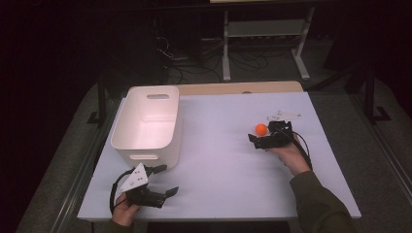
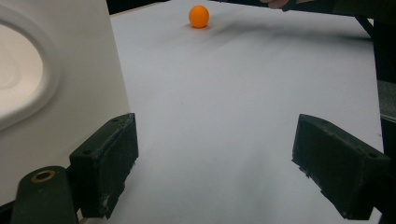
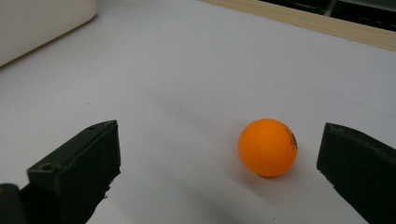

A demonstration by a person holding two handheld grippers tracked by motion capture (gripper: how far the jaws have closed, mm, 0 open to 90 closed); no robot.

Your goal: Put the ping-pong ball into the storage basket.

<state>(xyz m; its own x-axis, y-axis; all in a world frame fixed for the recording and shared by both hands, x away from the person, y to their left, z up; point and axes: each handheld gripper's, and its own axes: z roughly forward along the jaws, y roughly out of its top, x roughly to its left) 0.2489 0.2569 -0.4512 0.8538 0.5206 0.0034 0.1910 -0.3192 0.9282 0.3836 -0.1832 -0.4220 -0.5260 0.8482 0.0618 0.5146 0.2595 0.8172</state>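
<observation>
Left tongs held low at the near-left corner of the white counter, jaws spread wide with nothing between them, just beside the white plastic bin. Right tongs likewise spread wide, resting low on the counter's right half. Orange ping-pong ball sitting on the counter between the right jaws, closer to one jaw, untouched by either.

Orange ball: small, smooth, matte, with a small dark printed mark on one side. Rests loose on the white tabletop, right of frame centre in the high view, lower right in the right gripper view.
</observation>
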